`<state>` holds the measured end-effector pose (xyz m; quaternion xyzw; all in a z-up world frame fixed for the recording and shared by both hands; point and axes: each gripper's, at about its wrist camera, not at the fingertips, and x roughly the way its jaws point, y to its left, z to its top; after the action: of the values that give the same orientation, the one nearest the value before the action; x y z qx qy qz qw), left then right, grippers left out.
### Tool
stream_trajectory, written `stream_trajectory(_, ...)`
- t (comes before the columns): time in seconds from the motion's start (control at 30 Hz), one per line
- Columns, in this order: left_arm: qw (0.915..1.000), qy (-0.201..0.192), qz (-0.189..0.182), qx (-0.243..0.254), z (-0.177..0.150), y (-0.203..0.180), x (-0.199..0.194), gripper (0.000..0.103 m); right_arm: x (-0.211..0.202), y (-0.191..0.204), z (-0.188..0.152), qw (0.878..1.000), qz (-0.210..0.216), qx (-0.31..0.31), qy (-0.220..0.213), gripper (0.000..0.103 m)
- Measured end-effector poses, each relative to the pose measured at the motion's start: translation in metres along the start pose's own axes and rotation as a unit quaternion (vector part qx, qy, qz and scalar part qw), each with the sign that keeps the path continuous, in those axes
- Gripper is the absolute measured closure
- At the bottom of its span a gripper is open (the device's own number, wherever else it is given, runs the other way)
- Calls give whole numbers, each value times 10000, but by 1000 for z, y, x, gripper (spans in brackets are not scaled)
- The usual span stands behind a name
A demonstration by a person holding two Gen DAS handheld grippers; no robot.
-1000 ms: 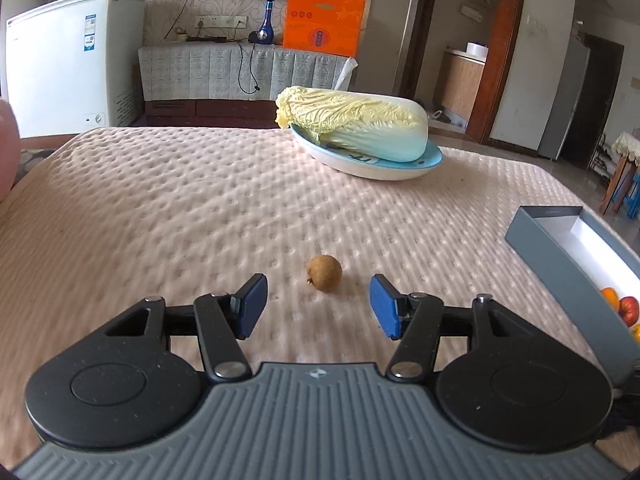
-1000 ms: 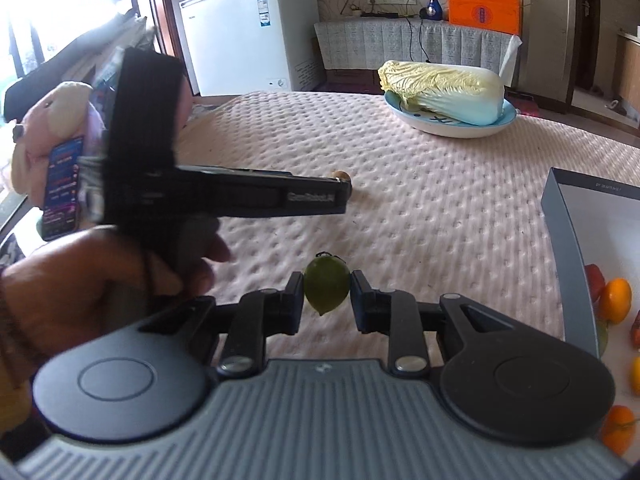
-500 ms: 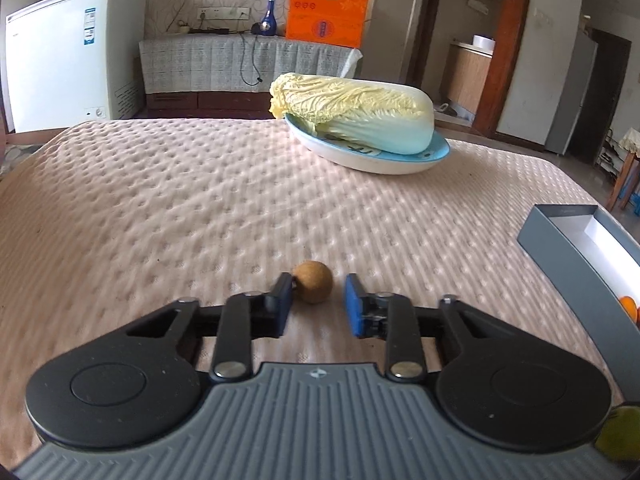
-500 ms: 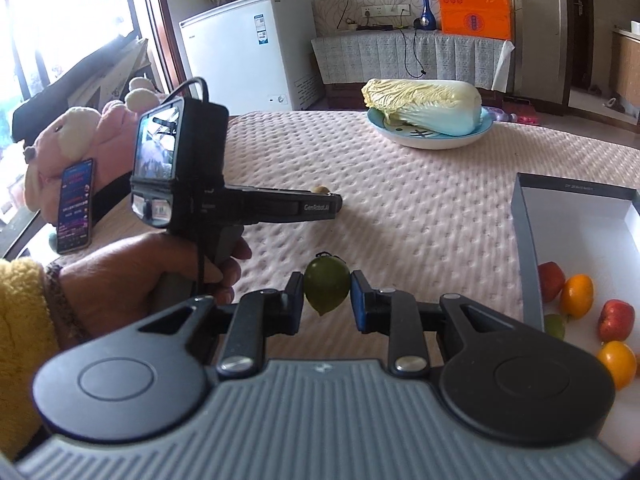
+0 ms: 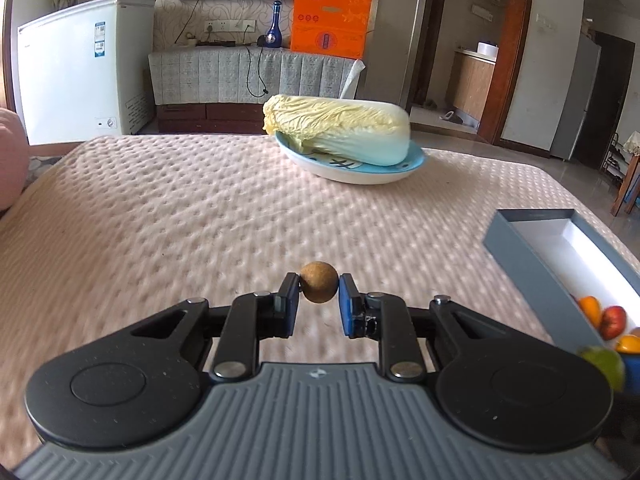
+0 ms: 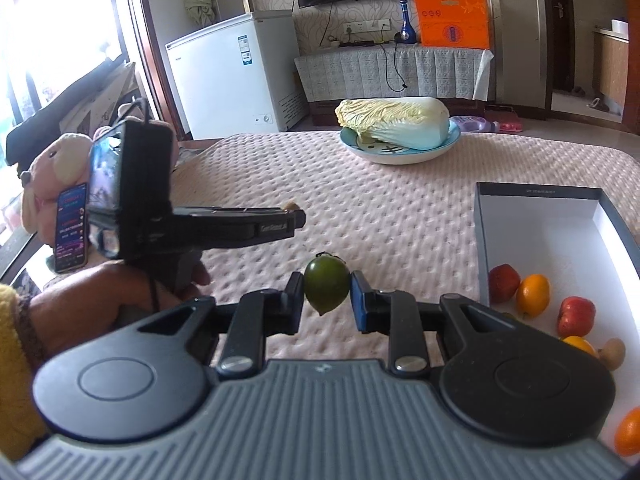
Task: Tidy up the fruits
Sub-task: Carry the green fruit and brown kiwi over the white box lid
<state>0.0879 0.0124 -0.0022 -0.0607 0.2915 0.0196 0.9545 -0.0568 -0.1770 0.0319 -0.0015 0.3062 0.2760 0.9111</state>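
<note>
My left gripper (image 5: 319, 296) is shut on a small round brown fruit (image 5: 319, 287) and holds it above the pink quilted table cover (image 5: 180, 216). My right gripper (image 6: 326, 294) is shut on a small green fruit (image 6: 326, 290), lifted over the cover just left of the grey box (image 6: 481, 240). The box is white inside and holds several red and orange fruits (image 6: 532, 294). In the left wrist view the box (image 5: 524, 256) is at the right, with the green fruit (image 5: 604, 362) blurred beside it. The left gripper also shows in the right wrist view (image 6: 294, 210), with the brown fruit (image 6: 289, 205) at its tip.
A napa cabbage (image 5: 340, 128) lies on a blue-rimmed plate (image 5: 360, 172) at the far middle of the table. A pink plush toy (image 6: 52, 168) and a phone (image 6: 72, 228) are at the left edge. A white freezer (image 5: 80, 68) stands beyond the table.
My left gripper closed on the brown fruit and lifted it off the cover. My right gripper rose and moved toward the box with the green fruit still held.
</note>
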Motion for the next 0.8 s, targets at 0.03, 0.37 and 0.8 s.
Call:
stream_trajectory(0.03,10000,-16,16,-2,-1,-2,-5,78,-2,-1,0,10000,-15,0,-18,75)
stream_trajectory(0.37,10000,-43,-35,25,-10,-30,-50,78,-29,-18,-8,9995,-184,208,-137,75)
stream_trajectory(0.8,9991,-72,-265,337,-27,-81,-91,78,-65,-29,-27,9978,-483,402,-188,75)
